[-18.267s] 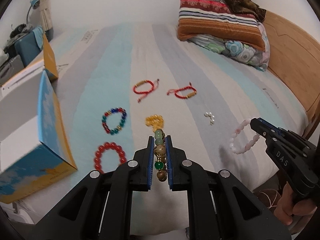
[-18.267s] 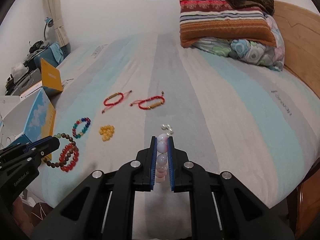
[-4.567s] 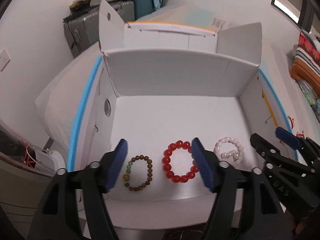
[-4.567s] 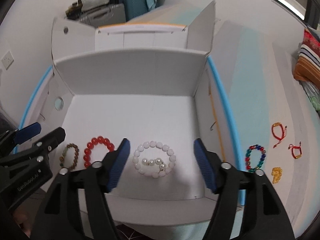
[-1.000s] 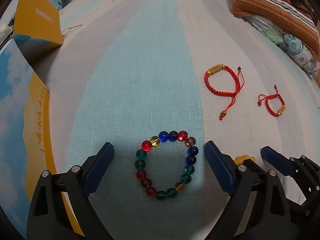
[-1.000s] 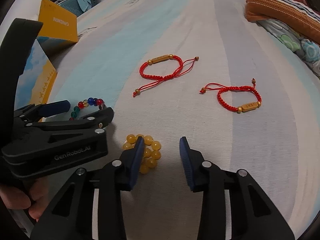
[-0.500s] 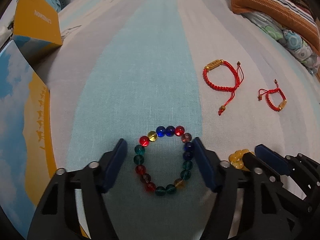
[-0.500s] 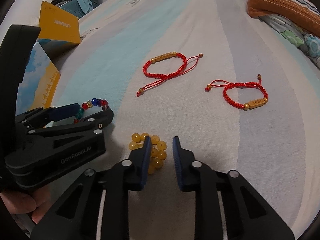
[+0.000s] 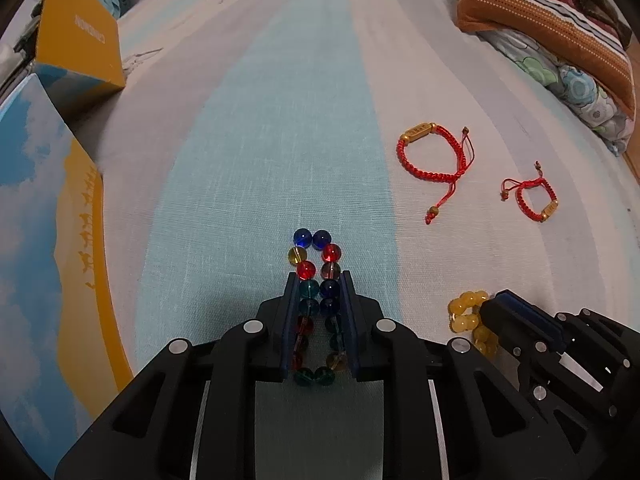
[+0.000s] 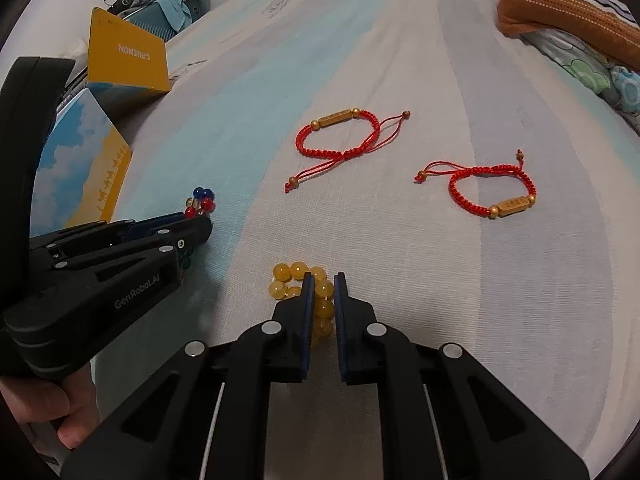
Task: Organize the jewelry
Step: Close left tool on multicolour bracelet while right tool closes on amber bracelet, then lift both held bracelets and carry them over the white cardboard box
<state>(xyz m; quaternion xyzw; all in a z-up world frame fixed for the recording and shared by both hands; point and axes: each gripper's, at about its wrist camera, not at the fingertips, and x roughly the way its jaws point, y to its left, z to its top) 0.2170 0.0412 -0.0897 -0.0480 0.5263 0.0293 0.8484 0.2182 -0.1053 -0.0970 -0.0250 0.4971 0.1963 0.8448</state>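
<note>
Multicolour bead bracelet (image 9: 316,280) lies on the light-blue stripe of the bedsheet (image 9: 272,152), lower centre of the left wrist view, squeezed into a narrow loop. Left gripper (image 9: 318,280) is clenched on it: both blue-padded fingers (image 9: 289,312) press against the outer beads, with the far end of the loop sticking out past the tips. In the right wrist view this gripper (image 10: 200,220) appears at centre left, coloured beads (image 10: 200,200) showing beyond its tip.

Yellow bead bracelet (image 10: 316,292) sits bunched at lower centre of the right wrist view. Right gripper (image 10: 321,280) is closed around part of it, jaws nearly together with beads between them; remaining beads lie to the left of the fingers, on the sheet.

Two red cord bracelets lie apart from both grippers: the larger (image 10: 340,140) at centre, the smaller (image 10: 496,188) to its right. Yellow-and-blue printed box (image 9: 44,240) stands along the left edge. Striped pillow (image 9: 540,20) occupies the upper right.
</note>
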